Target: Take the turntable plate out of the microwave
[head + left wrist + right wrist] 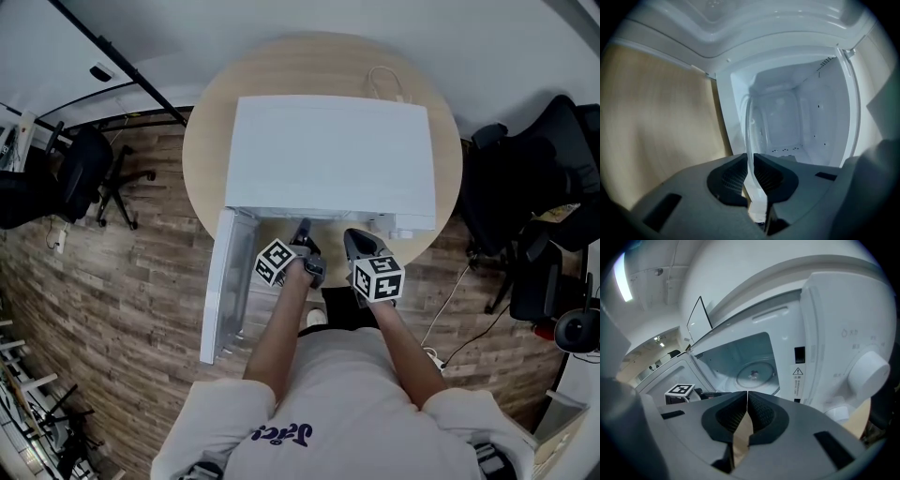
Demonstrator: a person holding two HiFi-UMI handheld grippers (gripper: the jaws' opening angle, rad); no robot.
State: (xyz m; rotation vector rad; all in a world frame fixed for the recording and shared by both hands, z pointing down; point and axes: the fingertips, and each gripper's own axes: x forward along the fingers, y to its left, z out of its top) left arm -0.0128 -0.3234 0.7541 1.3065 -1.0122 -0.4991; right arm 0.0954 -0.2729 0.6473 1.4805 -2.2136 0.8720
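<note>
One clear glass turntable plate [754,373], and it's inside the microwave [328,159], lying low in the cavity with its front rim toward the mouth. Your left gripper [750,154] has that rim. Its jaws are nearly together, the ribbed pads [733,176] pinching the thin glass edge, and in the left gripper view the plate runs edge-on from the pads straight into the cavity. Whether the plate has come off the microwave's floor, I can't tell.

Your right gripper [747,392] sits just outside the microwave's mouth, beside the left one on the control-panel side. Its jaws are pressed fully together with nothing in them, and it points into the cavity toward the plate. From there you catch the left gripper's marker cube [680,390] at the door side of the mouth.

Now the door [225,281]: it's swung wide open off the microwave's left front corner, reaching out past the table edge. On the microwave's right front panel there's a round white dial [867,373], with a warning label [798,372] on the frame between dial and cavity.

The microwave itself is white and sits on a round wooden table [211,141], with a white cable [384,80] looped behind it. Off the microwave's left side a black office chair [75,173] stands on the wood-plank floor [112,300], and another dark chair [534,178] stands off its right side.
</note>
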